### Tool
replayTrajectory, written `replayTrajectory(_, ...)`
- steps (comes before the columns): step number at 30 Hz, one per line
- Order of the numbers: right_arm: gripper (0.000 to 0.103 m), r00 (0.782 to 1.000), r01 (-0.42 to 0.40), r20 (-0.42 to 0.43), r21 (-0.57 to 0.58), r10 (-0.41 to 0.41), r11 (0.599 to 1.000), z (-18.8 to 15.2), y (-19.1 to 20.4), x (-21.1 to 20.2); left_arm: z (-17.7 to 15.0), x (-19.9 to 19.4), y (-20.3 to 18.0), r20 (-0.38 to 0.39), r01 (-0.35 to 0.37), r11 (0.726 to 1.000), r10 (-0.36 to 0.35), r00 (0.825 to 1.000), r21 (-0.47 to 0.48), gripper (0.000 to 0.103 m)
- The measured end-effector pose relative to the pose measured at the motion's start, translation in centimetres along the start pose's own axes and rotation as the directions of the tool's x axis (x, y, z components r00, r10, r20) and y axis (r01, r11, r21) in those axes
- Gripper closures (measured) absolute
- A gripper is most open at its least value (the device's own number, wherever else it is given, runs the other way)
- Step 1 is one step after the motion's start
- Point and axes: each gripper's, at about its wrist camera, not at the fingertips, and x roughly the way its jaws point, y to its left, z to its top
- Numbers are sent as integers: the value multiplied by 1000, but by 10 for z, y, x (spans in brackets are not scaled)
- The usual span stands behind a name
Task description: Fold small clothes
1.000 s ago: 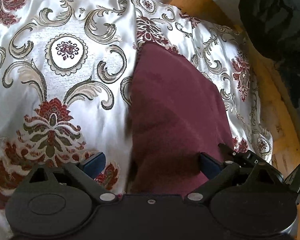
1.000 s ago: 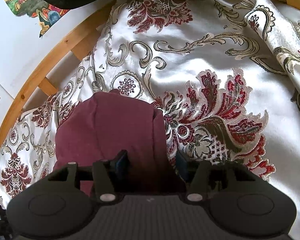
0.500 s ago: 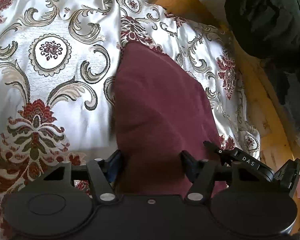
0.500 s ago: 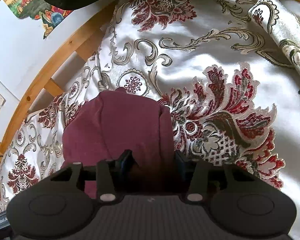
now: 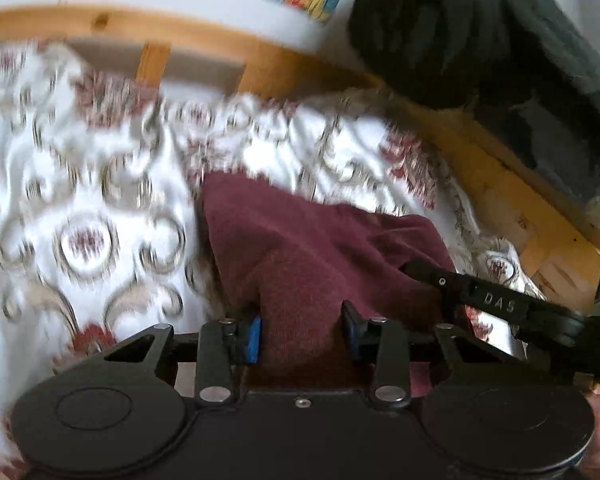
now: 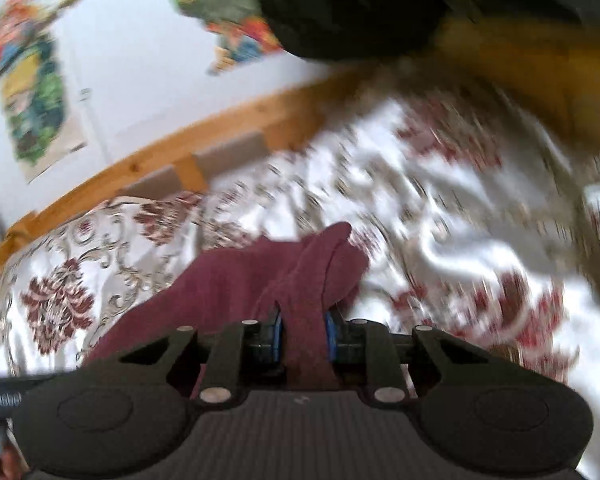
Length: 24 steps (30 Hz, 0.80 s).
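I count one garment, a maroon cloth [image 5: 320, 248], and both of my grippers have hold of it. My left gripper [image 5: 300, 334] has its jaws clamped on a bunched fold at the near edge, with the blue pads [image 5: 253, 336] pressed against the fabric on either side. My right gripper [image 6: 303, 334] is clenched on a narrower twist of the same maroon cloth [image 6: 260, 276], its two jaws drawn close together. The cloth rises from the bedspread [image 5: 92, 200] toward the jaws, its far end near the white, red-flowered cover (the pattern is smeared by blur in both views). One wooden bed rail [image 5: 204, 36] runs along the far side of the bed. One dark bundle [image 5: 460, 32] sits beyond it at the upper right. In the right wrist view I make out two colourful posters [image 6: 36, 92] on the white wall.
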Motion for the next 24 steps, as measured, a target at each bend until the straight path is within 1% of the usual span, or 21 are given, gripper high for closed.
replayTrajectory(3, 81, 997, -2, 74, -81, 8, 997, 6, 16, -8, 5, -12, -4, 72, -14, 999, 11, 997, 37, 63)
replayTrajectory(5, 81, 991, 4, 132, -126, 13, 992, 10, 26, -12, 7, -19, -6, 117, -21, 998, 15, 993, 57, 63)
replayTrajectory(7, 81, 982, 17, 188, -177, 17, 984, 15, 35, -14, 11, -25, -10, 165, -37, 996, 22, 986, 86, 63)
replayTrajectory(9, 81, 969, 38, 244, -254, 26, 966, 19, 48, -11, 15, -28, -15, 220, -60, 990, 30, 975, 128, 63)
replayTrajectory(11, 81, 961, 54, 274, -319, 37, 946, 22, 59, -1, 16, -28, -18, 276, -100, 980, 50, 960, 169, 63)
replayTrajectory(13, 81, 961, 53, 274, -342, 46, 938, 25, 65, 13, 20, -20, -15, 309, -143, 973, 82, 948, 183, 63)
replayTrajectory(14, 81, 963, 46, 265, -339, 48, 940, 26, 66, 23, 21, -16, -12, 312, -155, 972, 94, 945, 178, 63)
replayTrajectory(16, 81, 971, 26, 232, -318, 51, 948, 26, 63, 40, 24, -5, -2, 298, -168, 974, 118, 947, 151, 63)
replayTrajectory(19, 81, 986, 11, 162, -272, 34, 962, 21, 54, 67, 24, 16, 16, 229, -174, 981, 151, 962, 83, 63)
replayTrajectory(21, 81, 993, 23, 118, -239, 5, 971, 14, 46, 79, 23, 28, 25, 171, -181, 982, 170, 970, 51, 63)
replayTrajectory(24, 81, 998, 53, 56, -203, -43, 978, 7, 33, 88, 16, 39, 30, 84, -203, 978, 198, 977, 47, 62)
